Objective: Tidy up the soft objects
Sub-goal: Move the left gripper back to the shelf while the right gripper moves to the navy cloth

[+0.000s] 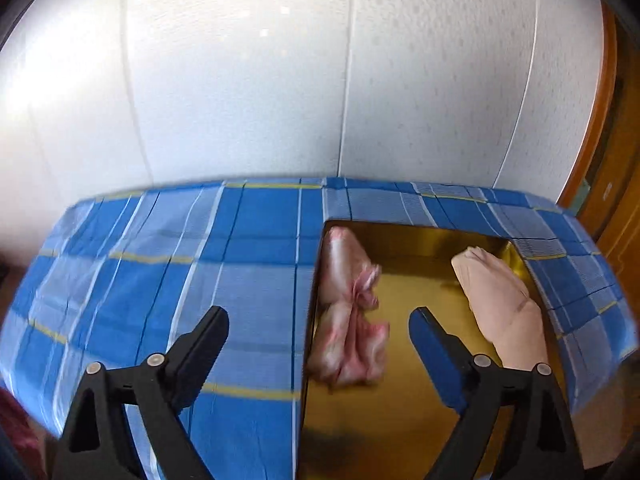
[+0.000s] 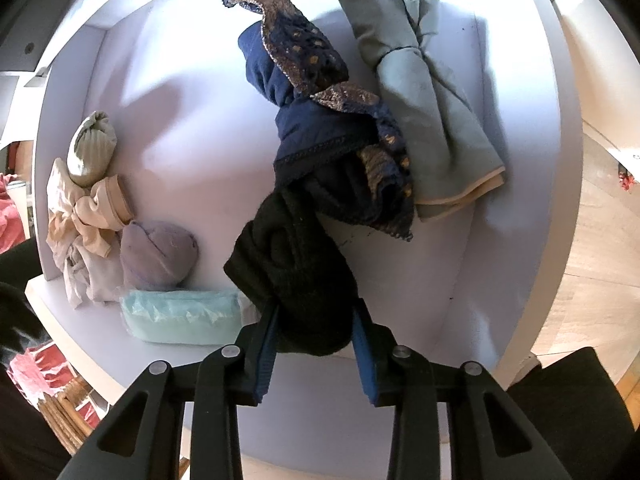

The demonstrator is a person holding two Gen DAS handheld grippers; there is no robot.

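Observation:
In the left wrist view a shiny gold tray (image 1: 418,280) sits on a blue plaid cloth (image 1: 160,272). A pink satin bundle (image 1: 348,320) lies along its left side and a beige bundle (image 1: 500,300) along its right side. My left gripper (image 1: 318,314) hangs open over the tray's left edge, with nothing between its pads. In the right wrist view my right gripper (image 2: 316,308) is shut on a black knitted piece (image 2: 292,264) inside a white drawer (image 2: 192,120). The black piece touches a navy lace garment (image 2: 320,120) lying ahead of it.
A grey-green rolled cloth (image 2: 424,92) lies right of the navy garment. At the drawer's left are a green roll (image 2: 90,152), a beige bundle (image 2: 96,208), a lilac bundle (image 2: 156,252) and a mint packet (image 2: 180,316). A white wall backs the table; a wooden door frame (image 1: 600,120) stands right.

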